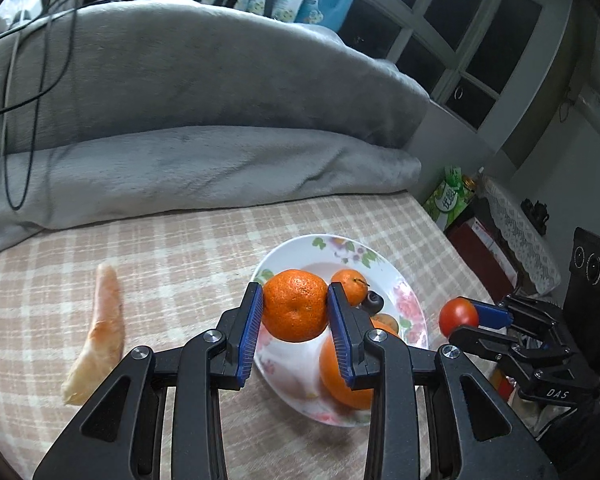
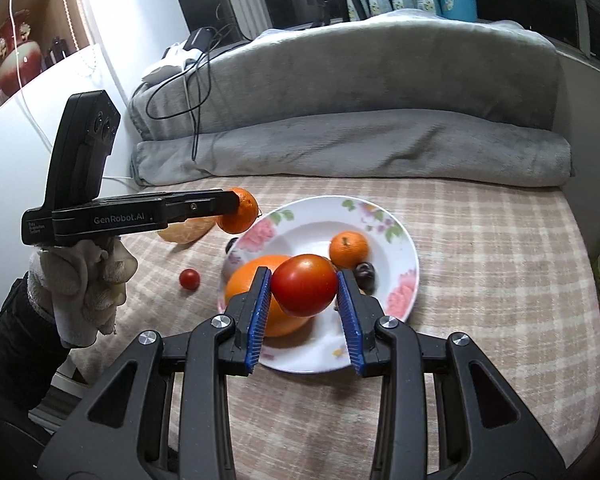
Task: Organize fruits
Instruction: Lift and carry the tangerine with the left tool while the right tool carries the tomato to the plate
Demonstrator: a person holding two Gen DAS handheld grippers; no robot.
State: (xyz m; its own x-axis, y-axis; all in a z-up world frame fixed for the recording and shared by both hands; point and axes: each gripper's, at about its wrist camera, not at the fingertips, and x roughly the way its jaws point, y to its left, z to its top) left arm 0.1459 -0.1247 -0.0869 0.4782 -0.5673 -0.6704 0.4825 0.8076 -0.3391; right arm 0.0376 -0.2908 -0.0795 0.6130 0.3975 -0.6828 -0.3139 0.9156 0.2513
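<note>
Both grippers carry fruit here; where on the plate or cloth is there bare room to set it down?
The plate is bare in its middle and along its near rim. Its left side is crowded by the large orange; the small mandarin and dark plum sit toward the right. The checked cloth right of the plate is free; on the left lie a cherry tomato and a peeled fruit.

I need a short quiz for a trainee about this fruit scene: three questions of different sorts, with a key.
1. True or false: the left gripper is shut on a tangerine.
2. What does the right gripper hold? A) a banana B) a red tomato C) a plum
3. Fill in: the large orange lies on the flowered ____.

Key: 1 true. 2 B. 3 plate.
</note>
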